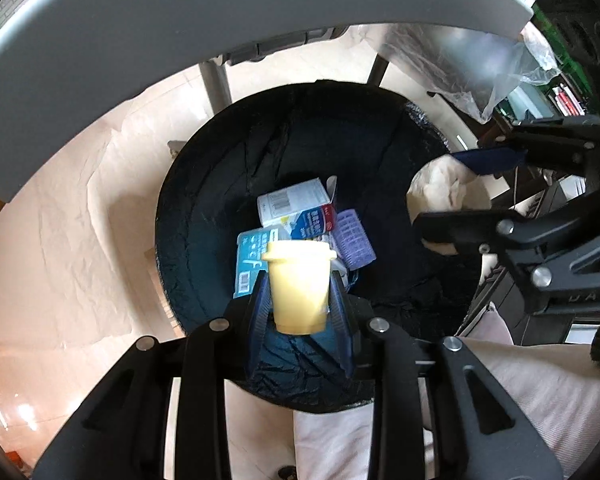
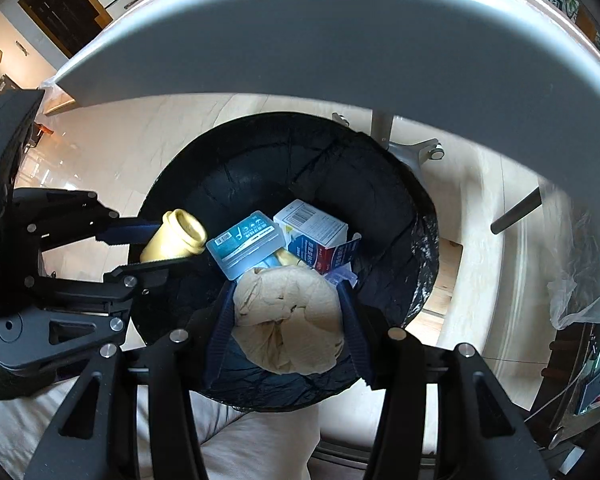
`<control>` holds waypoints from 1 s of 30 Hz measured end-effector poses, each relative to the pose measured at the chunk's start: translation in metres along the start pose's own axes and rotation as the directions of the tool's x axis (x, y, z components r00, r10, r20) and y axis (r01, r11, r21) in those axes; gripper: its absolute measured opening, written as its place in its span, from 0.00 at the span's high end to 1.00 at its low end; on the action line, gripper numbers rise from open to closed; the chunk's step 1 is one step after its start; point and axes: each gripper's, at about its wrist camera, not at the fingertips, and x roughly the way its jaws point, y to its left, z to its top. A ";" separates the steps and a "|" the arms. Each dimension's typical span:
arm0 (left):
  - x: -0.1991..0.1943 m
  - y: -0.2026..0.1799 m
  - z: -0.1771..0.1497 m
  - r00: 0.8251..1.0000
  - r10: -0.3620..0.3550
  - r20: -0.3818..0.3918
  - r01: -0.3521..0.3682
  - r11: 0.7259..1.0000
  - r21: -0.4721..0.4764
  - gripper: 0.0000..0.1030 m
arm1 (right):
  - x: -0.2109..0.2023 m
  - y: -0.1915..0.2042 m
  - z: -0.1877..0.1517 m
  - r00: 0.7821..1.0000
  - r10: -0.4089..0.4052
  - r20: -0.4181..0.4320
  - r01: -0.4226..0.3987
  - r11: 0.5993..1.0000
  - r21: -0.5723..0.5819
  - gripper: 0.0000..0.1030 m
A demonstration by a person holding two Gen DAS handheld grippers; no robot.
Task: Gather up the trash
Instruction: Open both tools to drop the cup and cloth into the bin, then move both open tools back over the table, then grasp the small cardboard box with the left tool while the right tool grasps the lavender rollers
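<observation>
A black-lined round trash bin (image 1: pixel 204 208) stands on the floor below the table edge; it also shows in the right wrist view (image 2: pixel 380 184). My left gripper (image 1: pixel 300 292) is shut on a small yellow plastic bottle (image 1: pixel 298 284) and holds it over the bin; the bottle also shows in the right wrist view (image 2: pixel 176 236). My right gripper (image 2: pixel 288 316) is shut on a crumpled beige paper wad (image 2: pixel 288 316) above the bin, and the wad also shows in the left wrist view (image 1: pixel 440 192). Inside lie a white and blue carton (image 1: pixel 296 204), a light blue box (image 2: pixel 244 244) and a purple ribbed piece (image 1: pixel 354 240).
A grey table edge (image 1: pixel 260 4) curves over the bin, with metal table legs (image 1: pixel 216 84) behind it. A clear plastic bag (image 1: pixel 500 68) hangs at the right. Pale tiled floor (image 1: pixel 80 220) surrounds the bin. A light cloth (image 1: pixel 540 392) lies near the bottom.
</observation>
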 end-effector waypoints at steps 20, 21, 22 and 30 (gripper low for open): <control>-0.198 0.044 0.073 0.859 -0.045 0.510 0.062 0.998 -0.015 0.01 | -0.170 0.011 0.028 0.866 -0.158 0.474 0.202 0.979 -0.042 0.04; -0.196 0.051 0.088 0.861 -0.023 0.508 0.054 0.998 -0.046 0.01 | -0.167 0.009 0.037 0.866 -0.161 0.473 0.201 0.979 -0.033 0.04; -0.191 0.059 0.108 0.868 0.003 0.496 0.043 0.996 -0.080 0.01 | -0.164 0.009 0.043 0.865 -0.165 0.474 0.203 0.979 -0.031 0.04; -0.132 0.090 0.207 0.911 -0.003 0.413 0.056 0.992 -0.116 0.02 | -0.118 0.009 0.087 0.892 -0.187 0.411 0.212 0.977 -0.017 0.04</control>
